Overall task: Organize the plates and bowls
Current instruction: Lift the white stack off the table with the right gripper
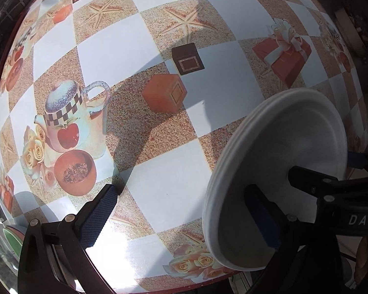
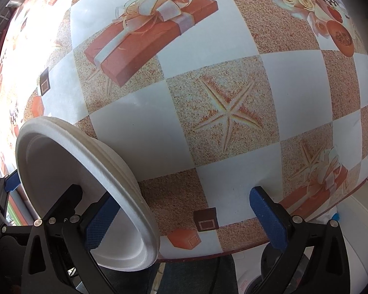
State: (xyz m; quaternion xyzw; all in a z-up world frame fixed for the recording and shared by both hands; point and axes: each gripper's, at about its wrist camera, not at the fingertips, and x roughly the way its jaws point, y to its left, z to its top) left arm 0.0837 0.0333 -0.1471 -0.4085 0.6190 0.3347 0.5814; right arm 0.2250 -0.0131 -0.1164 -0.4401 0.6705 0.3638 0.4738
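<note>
A stack of white foam plates (image 1: 277, 147) lies near the front edge of the table, and its double rim (image 2: 125, 171) also shows in the right wrist view. My left gripper (image 1: 180, 215) is open wide and points down. One of its fingers (image 1: 262, 215) is over the inside of the top plate, the other stands on the table to the left, so the plate's left rim is between the jaws. My right gripper (image 2: 185, 218) is open too. Its left finger (image 2: 103, 220) is inside the plate and its right one is far out over the cloth.
The table (image 1: 159, 49) has a checked cloth printed with a teapot, gift boxes and starfish. Its front edge (image 2: 208, 257) runs just below the grippers. A green and orange dish rim (image 1: 12, 240) shows at the lower left. White objects (image 2: 355, 232) stand below the table's right side.
</note>
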